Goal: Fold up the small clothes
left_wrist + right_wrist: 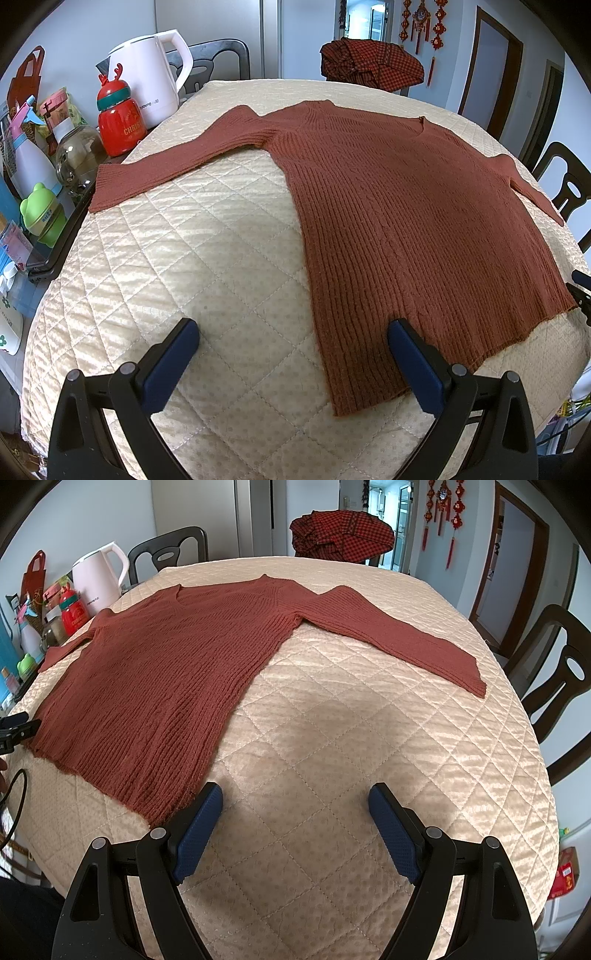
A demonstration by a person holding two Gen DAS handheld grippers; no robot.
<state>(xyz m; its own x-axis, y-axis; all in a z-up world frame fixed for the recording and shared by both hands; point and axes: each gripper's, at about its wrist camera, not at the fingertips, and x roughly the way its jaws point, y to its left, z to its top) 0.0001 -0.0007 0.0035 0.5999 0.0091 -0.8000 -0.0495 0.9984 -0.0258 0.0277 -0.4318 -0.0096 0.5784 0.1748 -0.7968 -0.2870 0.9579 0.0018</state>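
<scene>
A rust-brown ribbed knit sweater (406, 206) lies flat on the quilted cream table cover (207, 258), both sleeves spread out; it also shows in the right wrist view (166, 672). My left gripper (293, 328) is open and empty, hovering above the sweater's near left hem corner, its right finger over the knit. My right gripper (295, 794) is open and empty above the cover (332, 738), its left finger beside the sweater's near right hem corner. The right sleeve (399, 635) stretches toward the right.
A white kettle (151, 74), a red bottle (120, 118), jars and a green frog cup (40, 214) crowd the left table edge. A red checked garment (369, 62) hangs over a far chair. Dark chairs (554, 672) stand at the right side.
</scene>
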